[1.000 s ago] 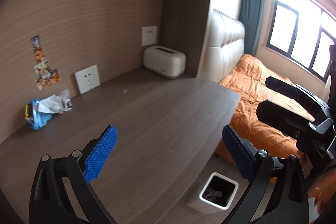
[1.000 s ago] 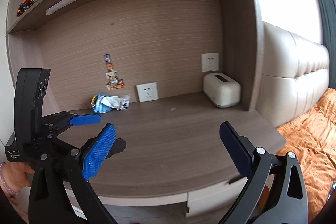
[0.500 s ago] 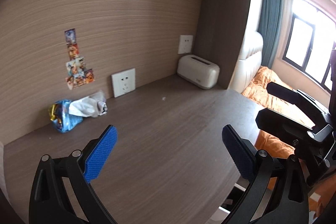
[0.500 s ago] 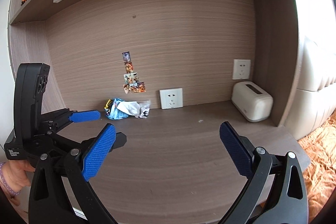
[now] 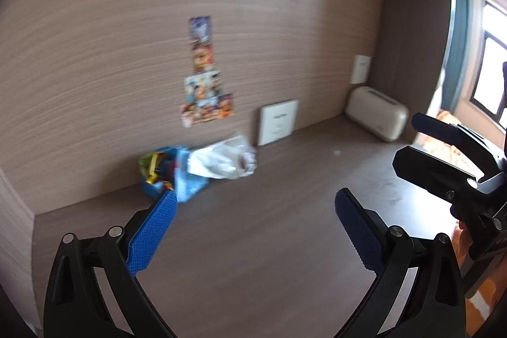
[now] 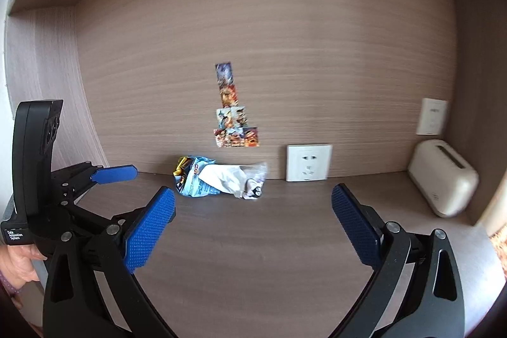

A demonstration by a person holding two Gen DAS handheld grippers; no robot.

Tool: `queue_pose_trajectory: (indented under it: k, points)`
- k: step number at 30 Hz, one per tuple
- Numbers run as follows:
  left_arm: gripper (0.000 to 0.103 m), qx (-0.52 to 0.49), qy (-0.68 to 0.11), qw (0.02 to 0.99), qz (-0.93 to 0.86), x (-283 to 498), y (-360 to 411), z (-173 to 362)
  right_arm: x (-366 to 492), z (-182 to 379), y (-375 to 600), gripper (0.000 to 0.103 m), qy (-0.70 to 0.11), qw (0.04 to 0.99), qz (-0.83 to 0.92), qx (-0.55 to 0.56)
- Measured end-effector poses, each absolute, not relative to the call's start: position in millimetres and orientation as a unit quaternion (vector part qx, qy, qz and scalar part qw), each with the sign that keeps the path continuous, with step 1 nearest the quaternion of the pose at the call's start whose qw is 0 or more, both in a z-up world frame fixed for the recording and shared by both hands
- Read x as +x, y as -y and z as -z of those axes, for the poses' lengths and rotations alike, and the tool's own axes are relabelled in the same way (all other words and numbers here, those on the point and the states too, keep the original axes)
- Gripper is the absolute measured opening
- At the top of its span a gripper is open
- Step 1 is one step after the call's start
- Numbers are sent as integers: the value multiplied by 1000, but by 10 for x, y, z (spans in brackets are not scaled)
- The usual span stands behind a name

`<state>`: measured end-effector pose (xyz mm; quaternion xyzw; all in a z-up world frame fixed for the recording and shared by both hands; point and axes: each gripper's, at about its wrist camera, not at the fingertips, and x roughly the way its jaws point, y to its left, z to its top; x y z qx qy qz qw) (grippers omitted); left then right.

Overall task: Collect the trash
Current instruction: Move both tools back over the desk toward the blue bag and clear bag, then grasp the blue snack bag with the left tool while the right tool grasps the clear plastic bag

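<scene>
A heap of trash lies on the brown desk against the back wall: a blue snack bag point(image 5: 187, 182) point(image 6: 193, 184) and a crumpled white and clear wrapper point(image 5: 221, 160) point(image 6: 234, 179) on its right. My left gripper point(image 5: 253, 217) is open and empty, a short way in front of the heap. It also shows at the left of the right wrist view point(image 6: 126, 179). My right gripper point(image 6: 253, 211) is open and empty, facing the heap from farther back. It shows at the right edge of the left wrist view point(image 5: 443, 148).
A white toaster point(image 5: 377, 116) point(image 6: 443, 176) stands at the desk's right end by the side panel. A wall socket point(image 6: 309, 162) and stickers point(image 6: 234, 122) are on the back wall. An orange bed point(image 5: 450, 144) lies beyond the desk's right edge.
Both grippers have swung left and moved nearer to the back wall. The trash heap now sits near the middle of both views. The floor bin has left the left wrist view.
</scene>
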<state>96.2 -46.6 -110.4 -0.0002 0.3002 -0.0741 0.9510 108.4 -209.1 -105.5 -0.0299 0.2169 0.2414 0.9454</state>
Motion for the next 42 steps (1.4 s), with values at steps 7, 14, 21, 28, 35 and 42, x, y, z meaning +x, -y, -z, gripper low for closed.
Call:
queue_pose_trajectory:
  k: [7, 14, 21, 28, 35, 42]
  points:
    - [98, 13, -310, 949, 49, 1474, 124, 1434, 1756, 1449, 1727, 99, -244, 931, -269, -28]
    - [98, 15, -337, 940, 50, 1889, -112, 1783, 2318, 1790, 1463, 99, -290, 917, -272, -27]
    - [98, 3, -367, 928, 56, 2227, -261, 2047, 2683, 2042, 1231, 99, -330, 908, -256, -40]
    - [98, 2, -406, 912, 50, 2592, -338, 2156, 3050, 2186, 1084, 99, -380, 893, -241, -23]
    - [84, 4, -422, 905, 57, 2743, -196, 2219, 3297, 2285, 1068, 61, -423, 874, -237, -1]
    - [57, 38, -398, 914, 72, 2542, 61, 2009, 2987, 2004, 1010, 55, -379, 893, -239, -37]
